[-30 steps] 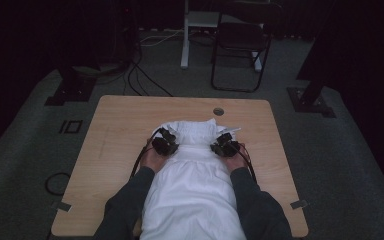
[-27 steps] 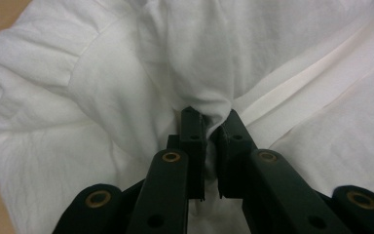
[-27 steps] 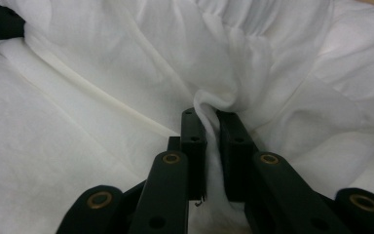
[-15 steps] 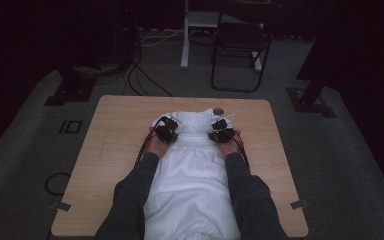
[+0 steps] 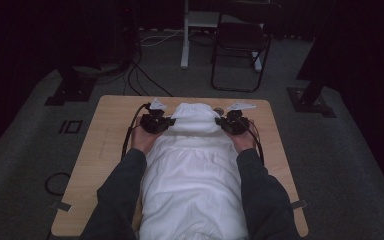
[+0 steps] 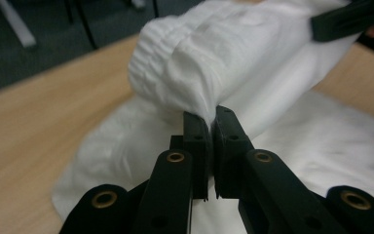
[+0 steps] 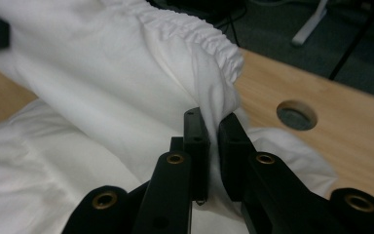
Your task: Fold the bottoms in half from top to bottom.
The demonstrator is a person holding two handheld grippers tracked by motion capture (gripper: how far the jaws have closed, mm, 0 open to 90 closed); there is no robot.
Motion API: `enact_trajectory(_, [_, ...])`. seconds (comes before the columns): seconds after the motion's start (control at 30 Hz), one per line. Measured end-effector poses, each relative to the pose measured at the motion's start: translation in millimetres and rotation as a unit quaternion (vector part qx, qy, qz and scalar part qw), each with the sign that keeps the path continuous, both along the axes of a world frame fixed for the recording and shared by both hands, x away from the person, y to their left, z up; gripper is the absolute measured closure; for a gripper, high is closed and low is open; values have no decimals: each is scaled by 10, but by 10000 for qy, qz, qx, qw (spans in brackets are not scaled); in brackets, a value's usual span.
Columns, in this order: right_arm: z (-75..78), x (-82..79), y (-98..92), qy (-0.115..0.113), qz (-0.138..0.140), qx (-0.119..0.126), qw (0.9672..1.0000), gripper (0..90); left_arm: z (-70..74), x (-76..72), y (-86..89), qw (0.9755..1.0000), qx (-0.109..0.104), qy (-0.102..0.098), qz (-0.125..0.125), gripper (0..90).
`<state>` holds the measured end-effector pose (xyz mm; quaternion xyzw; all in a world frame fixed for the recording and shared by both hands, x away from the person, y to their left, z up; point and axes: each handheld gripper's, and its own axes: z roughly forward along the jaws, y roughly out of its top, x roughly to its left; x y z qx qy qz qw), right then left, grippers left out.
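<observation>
**Wooden desk: white garment pinched at both sides**

Wooden desk (image 5: 105, 135) on grey carpet carries the work. Left hand-held gripper (image 6: 209, 127) has its jaws pressed together on a fold of the white garment (image 5: 192, 170); right hand-held gripper (image 7: 213, 127) pinches it likewise, beside the gathered elastic hem (image 7: 199, 31). Garment spans desk centre toward 6 o'clock. A cable hole (image 7: 296, 114) sits at the right hand-held gripper's 2 o'clock.

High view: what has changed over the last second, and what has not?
Both hands moved toward the far edge of the table and rose, carrying the gathered edge of the white garment with them. The left gripper and right gripper have just closed a little further, fabric pinched between their jaws. Unchanged: the rest of the garment lies on the table; the chair stands behind.
</observation>
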<state>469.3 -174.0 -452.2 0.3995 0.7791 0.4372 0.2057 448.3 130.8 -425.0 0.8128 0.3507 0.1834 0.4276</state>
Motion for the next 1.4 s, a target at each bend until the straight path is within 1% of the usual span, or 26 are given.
enact_trajectory(0.07, [68,-120,-8,-147,102,-109,9998,854,66,-167,-10,9998,31,-152,-112,861])
enact_trajectory(0.1, [87,-184,-21,-187,143,-117,9997,854,74,-248,-15,9997,40,-183,-156,861])
enact_trajectory(0.17, [91,-327,-55,-244,231,-90,9994,854,63,-402,-17,9994,85,-200,-261,861])
enact_trajectory(0.27, [13,-549,-109,-178,335,-46,9993,854,-37,-618,-28,9990,166,-123,-395,860])
enact_trajectory(0.3, [-35,-620,-122,-117,381,-36,9992,854,-90,-678,-32,9989,184,-60,-427,860])
enact_trajectory(0.37, [-160,-752,-131,27,463,-59,9989,854,-218,-775,-42,9981,393,63,-464,859])
enact_trajectory(0.43, [-310,-873,-120,194,535,-120,9983,854,-389,-853,-58,9973,477,295,-475,859])
enact_trajectory(0.5, [-471,-969,-98,378,566,-242,9974,854,-585,-924,-89,9945,772,485,-508,858])
enact_trajectory(0.53, [-552,-1007,-89,477,581,-244,9969,853,-683,-952,-103,9931,859,603,-518,858])
enact_trajectory(0.63, [-776,-1077,-56,760,633,-402,9943,850,-937,-985,-136,9883,1198,783,-522,856])
enact_trajectory(0.67, [-842,-1080,-45,846,645,-428,9934,849,-1012,-981,-156,9865,1348,781,-506,856])
enact_trajectory(0.7, [-897,-1074,-32,948,651,-451,9923,847,-1074,-969,-177,9840,1539,735,-507,855])
enact_trajectory(0.73, [-937,-1065,-17,1039,648,-434,9915,847,-1115,-948,-191,9829,1623,698,-515,855])
enact_trajectory(0.77, [-960,-1055,3,1078,638,-441,9911,846,-1122,-921,-190,9833,1604,689,-512,855])
enact_trajectory(0.8, [-965,-1048,24,1066,622,-480,9912,845,-1112,-891,-189,9827,1659,674,-477,855])
enact_trajectory(0.83, [-961,-1043,38,1082,603,-472,9912,845,-1105,-861,-191,9813,1777,603,-437,855])
enact_trajectory(0.87, [-957,-1036,52,1103,607,-432,9911,843,-1107,-825,-191,9808,1830,555,-389,854])
enact_trajectory(0.97, [-964,-1001,113,1102,602,-424,9912,840,-1091,-675,-164,9790,1933,566,-303,854])
enact_trajectory(1.1, [-1004,-895,168,1125,547,-229,9919,839,-1080,-479,-139,9788,1956,585,-170,853])
enact_trajectory(1.13, [-1004,-895,168,1125,547,-229,9919,839,-1080,-479,-139,9788,1956,585,-170,853])
enact_trajectory(1.17, [-1015,-860,169,1144,528,-126,9919,839,-1074,-384,-127,9794,1913,625,-139,853])
enact_trajectory(1.2, [-1018,-779,169,1192,505,-67,9916,839,-1070,-338,-121,9797,1889,664,-120,851])
enact_trajectory(1.3, [-1005,-653,195,1179,411,-128,9921,839,-1068,-216,-128,9805,1845,676,-26,850])
enact_trajectory(1.33, [-1005,-653,195,1179,411,-128,9921,839,-1068,-216,-128,9805,1845,676,-26,850])
enact_trajectory(1.37, [-1000,-605,203,1159,386,-157,9924,838,-1069,-137,-128,9815,1787,693,31,850])
enact_trajectory(1.4, [-991,-512,214,1154,311,-199,9926,839,-1069,-99,-128,9819,1755,705,53,850])
